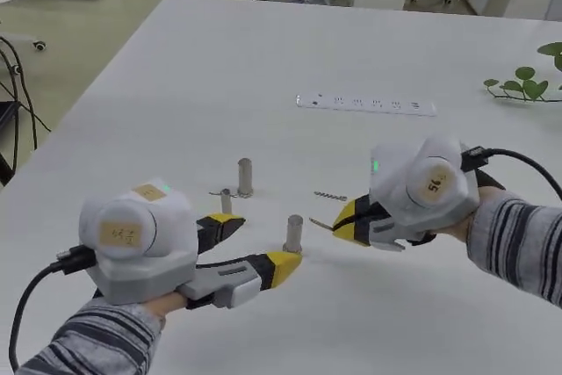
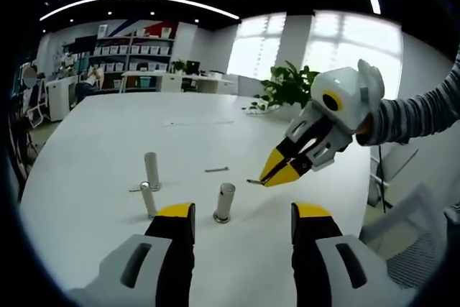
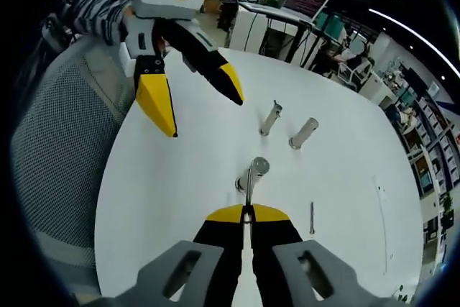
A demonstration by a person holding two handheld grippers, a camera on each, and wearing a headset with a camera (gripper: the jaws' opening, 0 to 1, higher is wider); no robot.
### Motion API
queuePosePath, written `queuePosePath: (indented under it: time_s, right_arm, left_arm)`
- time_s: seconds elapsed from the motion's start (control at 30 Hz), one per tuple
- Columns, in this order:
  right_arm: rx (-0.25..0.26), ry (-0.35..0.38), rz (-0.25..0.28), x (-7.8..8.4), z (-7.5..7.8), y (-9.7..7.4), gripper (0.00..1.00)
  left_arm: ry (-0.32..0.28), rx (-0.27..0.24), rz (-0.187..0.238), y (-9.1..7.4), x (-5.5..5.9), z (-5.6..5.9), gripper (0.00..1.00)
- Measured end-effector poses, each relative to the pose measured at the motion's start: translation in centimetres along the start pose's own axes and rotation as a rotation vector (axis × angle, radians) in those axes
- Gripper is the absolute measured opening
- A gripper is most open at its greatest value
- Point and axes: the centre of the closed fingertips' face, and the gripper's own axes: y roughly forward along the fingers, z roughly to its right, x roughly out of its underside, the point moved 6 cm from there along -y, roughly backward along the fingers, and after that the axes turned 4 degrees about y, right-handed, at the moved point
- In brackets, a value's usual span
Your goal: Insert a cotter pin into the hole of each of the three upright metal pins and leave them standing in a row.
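**Head view: roughly one of three done, by the look of it**

You are pinching a cotter pin (image 3: 248, 185) in your right gripper (image 3: 246, 213), jaws pressed together on it. Its tip is pointing at the nearest post (image 1: 293, 233), which is standing toward the near edge of the bench (image 1: 263, 68). Your left gripper (image 1: 263, 241) is hanging spread wide just beside that post, gripping nothing. A spare cotter pin (image 1: 330, 196) is lying farther in. The short post (image 1: 226, 200) seems to be carrying a sliver already, and the tall post (image 1: 245, 176) is looking empty. I am judging one fitted and two waiting.
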Motion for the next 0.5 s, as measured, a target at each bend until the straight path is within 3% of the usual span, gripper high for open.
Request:
queuePosePath:
  time_s: [0.5]
  right_arm:
    - [-0.017,-0.227,0.030,-2.9,-2.9,-0.7,0.00]
  left_arm:
    - [-0.160,0.071,0.032,-0.2,-0.2,1.4,0.33]
